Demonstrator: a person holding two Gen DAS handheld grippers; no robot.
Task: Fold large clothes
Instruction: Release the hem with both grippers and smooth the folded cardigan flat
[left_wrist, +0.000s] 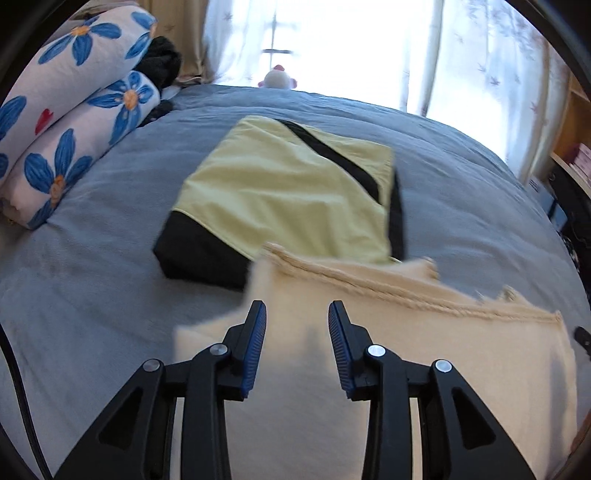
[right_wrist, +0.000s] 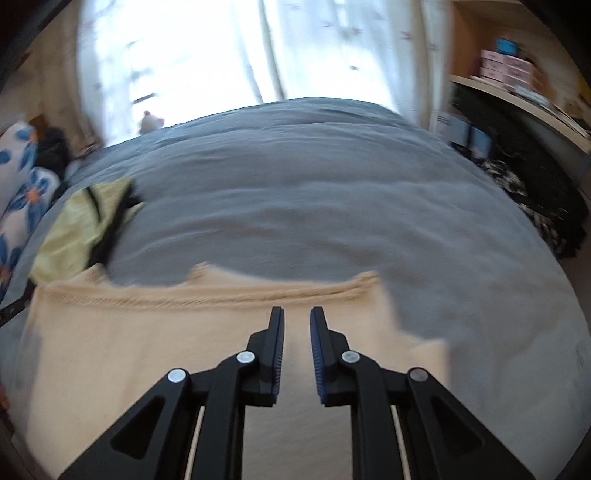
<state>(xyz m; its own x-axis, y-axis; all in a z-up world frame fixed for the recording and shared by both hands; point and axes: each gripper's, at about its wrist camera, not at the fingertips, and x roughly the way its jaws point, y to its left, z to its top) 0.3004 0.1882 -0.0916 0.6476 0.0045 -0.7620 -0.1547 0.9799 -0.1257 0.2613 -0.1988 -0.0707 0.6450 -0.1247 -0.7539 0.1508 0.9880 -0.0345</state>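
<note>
A cream knitted garment lies flat on the grey bed cover, its stitched hem running across the far side. My left gripper hovers over its left part, jaws open, nothing between the pads. In the right wrist view the same cream garment spreads leftward under my right gripper. That gripper's jaws stand a narrow gap apart, with no cloth pinched. A folded yellow-green and black garment rests just beyond the cream one, and appears at the left in the right wrist view.
A rolled quilt with blue flowers lies along the bed's left side. A small plush toy sits at the far edge before bright curtains. Shelves with boxes and dark patterned fabric stand right of the bed.
</note>
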